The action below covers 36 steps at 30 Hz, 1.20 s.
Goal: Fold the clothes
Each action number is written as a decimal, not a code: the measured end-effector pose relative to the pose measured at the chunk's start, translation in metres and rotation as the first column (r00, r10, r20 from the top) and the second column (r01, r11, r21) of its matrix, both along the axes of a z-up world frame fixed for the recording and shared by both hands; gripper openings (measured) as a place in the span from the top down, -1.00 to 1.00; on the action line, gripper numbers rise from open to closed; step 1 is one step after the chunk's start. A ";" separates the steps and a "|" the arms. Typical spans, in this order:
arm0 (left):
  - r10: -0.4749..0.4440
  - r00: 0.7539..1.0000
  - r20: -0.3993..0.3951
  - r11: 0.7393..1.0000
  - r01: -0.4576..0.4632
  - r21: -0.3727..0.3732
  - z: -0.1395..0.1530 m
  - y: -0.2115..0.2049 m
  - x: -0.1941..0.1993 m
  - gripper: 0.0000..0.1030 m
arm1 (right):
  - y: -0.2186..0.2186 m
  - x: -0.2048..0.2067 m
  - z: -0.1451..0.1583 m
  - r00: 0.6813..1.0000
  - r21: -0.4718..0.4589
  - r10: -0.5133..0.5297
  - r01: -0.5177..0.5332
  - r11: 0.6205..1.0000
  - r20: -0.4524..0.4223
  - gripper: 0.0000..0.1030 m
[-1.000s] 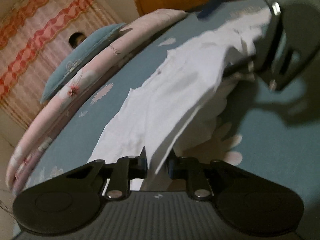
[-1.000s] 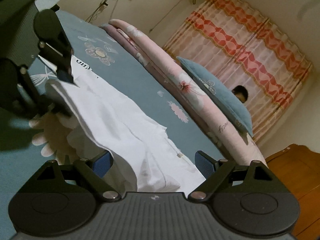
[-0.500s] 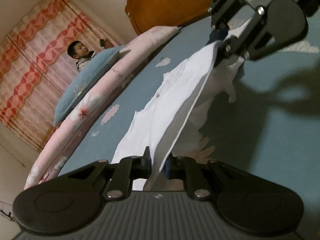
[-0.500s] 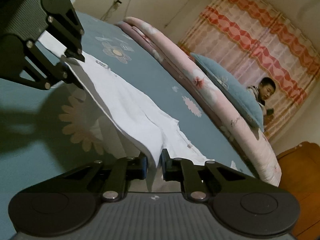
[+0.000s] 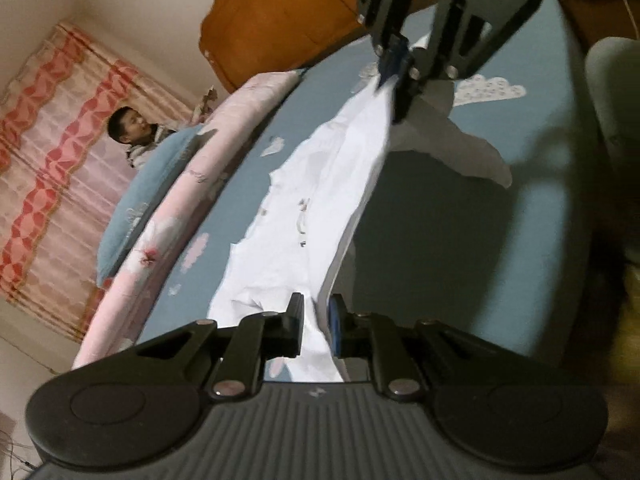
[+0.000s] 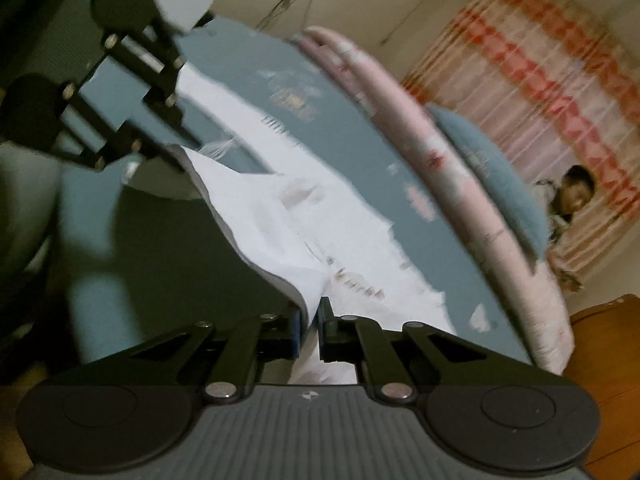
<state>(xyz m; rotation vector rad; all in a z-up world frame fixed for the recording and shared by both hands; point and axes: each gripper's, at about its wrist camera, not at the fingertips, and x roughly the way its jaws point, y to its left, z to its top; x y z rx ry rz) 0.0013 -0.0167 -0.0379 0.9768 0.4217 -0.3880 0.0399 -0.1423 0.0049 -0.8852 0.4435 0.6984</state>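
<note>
A white garment (image 5: 320, 208) is stretched in the air over the blue bed sheet (image 5: 440, 248), with one edge pulled taut between my two grippers. In the left wrist view my left gripper (image 5: 316, 308) is shut on the near end of that edge. My right gripper (image 5: 394, 80) pinches the far end at the top. The right wrist view shows the same white garment (image 6: 280, 220); the jaws of my right gripper (image 6: 310, 312) are closing with the cloth pressed between the pads. My left gripper (image 6: 188, 158) holds the far end at upper left. A flap hangs below the taut edge.
A rolled pink floral quilt (image 5: 168, 232) and a blue pillow (image 5: 148, 184) lie along the bed's far side. Behind them is a person (image 5: 132, 124), in front of pink and red curtains (image 5: 48, 160). A wooden cabinet (image 5: 280, 12) stands past the bed's end.
The right gripper, open around the cloth a second ago, has shut on it. Both grippers have lifted and moved apart, pulling the garment's edge taut above the bed.
</note>
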 end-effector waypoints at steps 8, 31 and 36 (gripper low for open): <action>0.017 0.988 -0.156 0.999 -0.024 -0.044 -0.019 0.002 0.004 0.62 | 0.007 0.001 -0.046 0.961 -0.057 -0.008 -0.008 0.998 -0.278 0.52; 0.454 0.710 -0.539 0.597 -0.691 -0.408 -0.038 0.123 0.112 0.37 | -0.109 0.048 -0.082 0.633 0.352 -0.425 0.742 0.570 -0.647 0.11; 0.507 0.668 -0.545 0.513 -0.742 -0.432 -0.053 0.128 0.106 0.16 | -0.103 0.046 -0.085 0.642 0.364 -0.441 0.742 0.562 -0.627 0.09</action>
